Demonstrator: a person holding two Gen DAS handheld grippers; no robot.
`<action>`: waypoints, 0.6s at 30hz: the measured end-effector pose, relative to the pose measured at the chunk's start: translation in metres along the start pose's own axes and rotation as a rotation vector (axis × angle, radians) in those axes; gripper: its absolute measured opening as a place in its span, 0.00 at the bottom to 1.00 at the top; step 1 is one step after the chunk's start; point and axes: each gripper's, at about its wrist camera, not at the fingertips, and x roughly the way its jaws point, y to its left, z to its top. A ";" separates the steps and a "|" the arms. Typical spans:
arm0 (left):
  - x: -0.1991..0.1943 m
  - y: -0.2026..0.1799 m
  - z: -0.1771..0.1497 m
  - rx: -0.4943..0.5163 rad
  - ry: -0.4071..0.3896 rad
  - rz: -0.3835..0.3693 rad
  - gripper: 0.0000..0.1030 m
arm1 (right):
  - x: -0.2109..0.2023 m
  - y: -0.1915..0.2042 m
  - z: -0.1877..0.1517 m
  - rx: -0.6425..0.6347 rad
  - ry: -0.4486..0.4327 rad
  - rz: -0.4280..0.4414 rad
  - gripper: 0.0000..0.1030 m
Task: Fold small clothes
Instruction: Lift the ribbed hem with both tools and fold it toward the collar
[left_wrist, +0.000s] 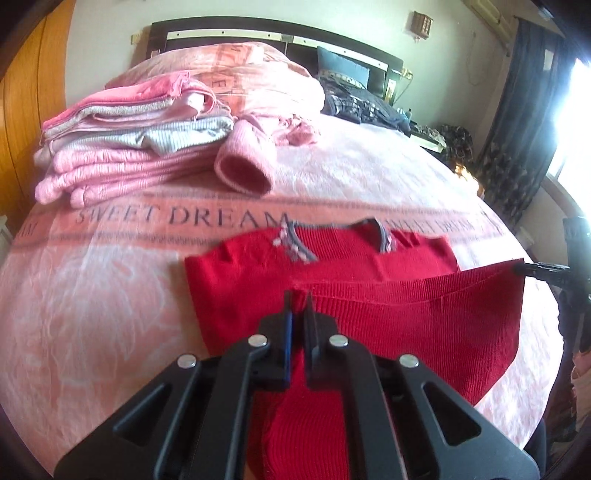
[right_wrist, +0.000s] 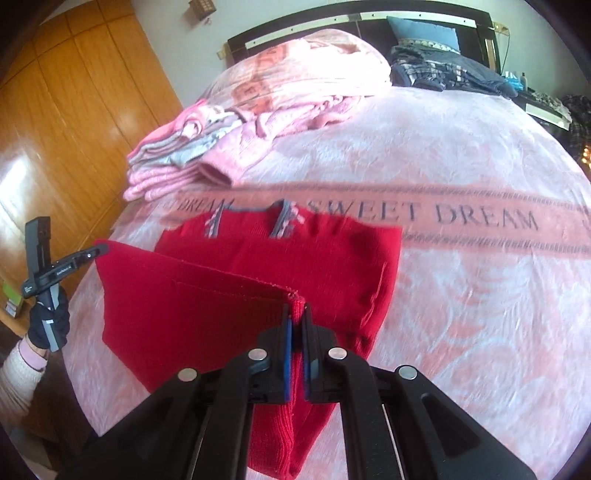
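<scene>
Red sweater (left_wrist: 369, 314), grey-trimmed collar far, hem lifted; left gripper (left_wrist: 298, 299) and right gripper (right_wrist: 296, 312) pinch hem corners. Folded pink pile (left_wrist: 129, 147) far left on the pink blanket (left_wrist: 92, 295).

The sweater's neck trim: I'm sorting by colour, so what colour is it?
Grey, with pink-and-white flecks, on the red sweater's neck trim; clearest in the left wrist view.

On the blanket (left_wrist: 110, 295), the sweater (left_wrist: 332, 258) is laid centrally before the lettered band (left_wrist: 177, 218). The folded stack (left_wrist: 122, 147) is located at 10 o'clock, behind that band.
</scene>
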 end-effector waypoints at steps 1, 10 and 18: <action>0.006 0.002 0.010 -0.004 -0.006 0.007 0.03 | 0.003 -0.002 0.012 0.001 -0.006 -0.009 0.04; 0.082 0.026 0.073 -0.044 0.028 0.079 0.03 | 0.057 -0.022 0.097 0.048 0.001 -0.088 0.04; 0.157 0.054 0.064 -0.110 0.143 0.134 0.03 | 0.139 -0.042 0.113 0.055 0.134 -0.189 0.04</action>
